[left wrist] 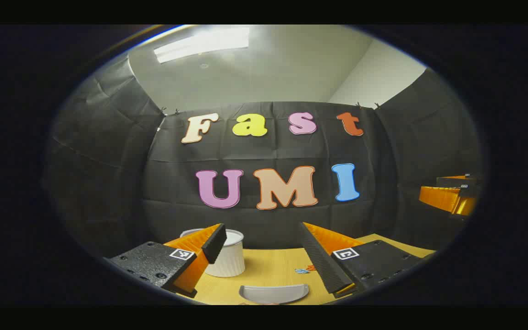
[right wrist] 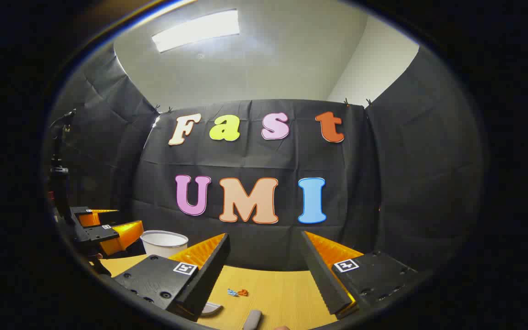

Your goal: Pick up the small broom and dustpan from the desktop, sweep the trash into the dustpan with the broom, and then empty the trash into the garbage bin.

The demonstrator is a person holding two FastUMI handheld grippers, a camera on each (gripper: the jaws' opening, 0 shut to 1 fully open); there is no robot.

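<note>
Dustpan [left wrist: 273, 293] lies flat on the desktop [left wrist: 268, 268], near edge, just ahead of the left gripper [left wrist: 264, 250]. Trash bits [right wrist: 237, 292] mid-desk; garbage bin [left wrist: 229, 259] at back left. What looks like the broom handle [right wrist: 252, 319] sits below the right gripper [right wrist: 266, 266]. Both jaws apart, holding nothing. Pickup not started; next: descend and grasp. Black cloth walls, ceiling light.

Left gripper view: garbage bin [left wrist: 231, 256] stands on the desk [left wrist: 273, 270] toward its far edge, left of the trash [left wrist: 306, 269]. Dustpan [left wrist: 274, 293] lies near the desk's near edge, in front of the bin and the trash, apart from both. Right gripper view: bin at far-left corner, trash mid-desk, broom handle [right wrist: 252, 319] at near edge, right of dustpan.
</note>
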